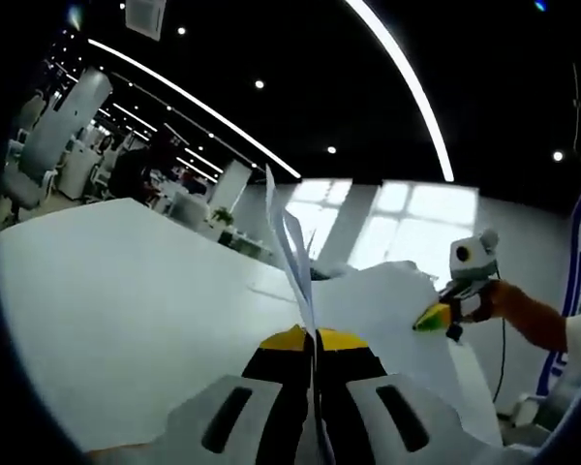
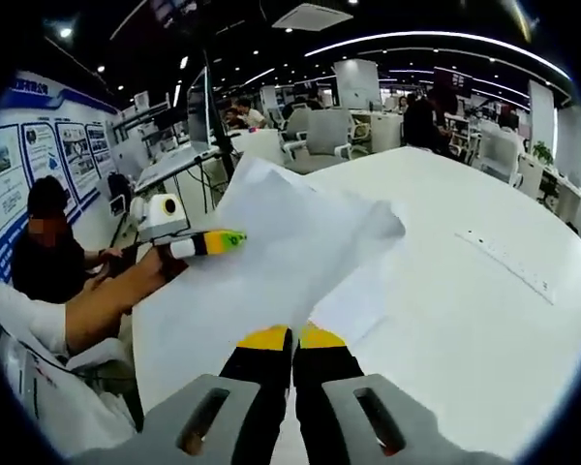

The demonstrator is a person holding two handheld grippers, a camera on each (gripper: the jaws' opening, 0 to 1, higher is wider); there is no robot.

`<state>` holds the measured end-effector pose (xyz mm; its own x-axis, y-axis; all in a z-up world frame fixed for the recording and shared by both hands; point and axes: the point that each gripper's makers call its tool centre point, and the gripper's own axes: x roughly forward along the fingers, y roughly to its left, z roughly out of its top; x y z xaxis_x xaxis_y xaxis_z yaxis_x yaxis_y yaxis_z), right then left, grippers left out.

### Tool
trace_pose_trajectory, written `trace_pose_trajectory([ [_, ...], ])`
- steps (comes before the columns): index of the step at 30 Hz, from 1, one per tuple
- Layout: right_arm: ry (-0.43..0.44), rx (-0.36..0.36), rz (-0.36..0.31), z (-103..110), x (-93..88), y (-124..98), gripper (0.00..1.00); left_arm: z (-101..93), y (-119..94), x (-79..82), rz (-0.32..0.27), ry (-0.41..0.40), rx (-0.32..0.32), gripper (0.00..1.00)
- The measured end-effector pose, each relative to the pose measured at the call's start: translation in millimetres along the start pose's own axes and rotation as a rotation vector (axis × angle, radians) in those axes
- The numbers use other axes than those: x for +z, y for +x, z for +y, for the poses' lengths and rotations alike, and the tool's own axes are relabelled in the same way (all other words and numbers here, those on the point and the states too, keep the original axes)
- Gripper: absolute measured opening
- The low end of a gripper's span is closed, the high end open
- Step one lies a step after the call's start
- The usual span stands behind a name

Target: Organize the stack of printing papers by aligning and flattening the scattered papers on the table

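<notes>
Both grippers pinch the papers clear above the white table: the left gripper clamps 1 edge, the right gripper the opposite edge. The thin, light sheets look floppy and slippery, so edge grips suit them best.

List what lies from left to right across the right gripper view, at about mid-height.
Wall posters → seated person → left gripper → held papers → white table → strip lying on the table.
</notes>
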<state>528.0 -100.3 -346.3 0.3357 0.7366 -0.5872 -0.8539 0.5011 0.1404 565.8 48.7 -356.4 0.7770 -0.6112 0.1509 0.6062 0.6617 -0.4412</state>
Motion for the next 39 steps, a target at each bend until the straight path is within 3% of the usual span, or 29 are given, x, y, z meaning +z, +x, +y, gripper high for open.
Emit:
trace_pose_trajectory([
  [11, -0.109, 0.046, -0.087, 15.6, 18.5, -0.8, 0.00, 2.0, 0.3, 1.9, -0.006, -0.011, 0.000, 0.06],
  [15, -0.176, 0.018, -0.095, 9.2, 24.9, 5.4, 0.00, -0.5, -0.8, 2.3, -0.012, -0.018, -0.006, 0.06],
  [17, -0.225, -0.012, -0.140, 4.2, 34.7, 6.9, 0.00, -0.8, -0.5, 2.9, -0.012, -0.020, -0.012, 0.06],
  [21, -0.220, -0.003, -0.188, 5.6, 44.0, 7.3, 0.00, -0.4, -2.1, 4.6, -0.022, -0.027, -0.009, 0.06],
  [31, -0.258, 0.013, -0.180, 13.6, 27.9, 8.8, 0.00, -3.0, -3.8, 5.3, -0.030, -0.044, -0.014, 0.06],
  [39, -0.274, -0.009, -0.188, 11.2, 29.3, 6.9, 0.00, -7.2, -5.6, 8.3, -0.054, -0.051, -0.026, 0.08],
])
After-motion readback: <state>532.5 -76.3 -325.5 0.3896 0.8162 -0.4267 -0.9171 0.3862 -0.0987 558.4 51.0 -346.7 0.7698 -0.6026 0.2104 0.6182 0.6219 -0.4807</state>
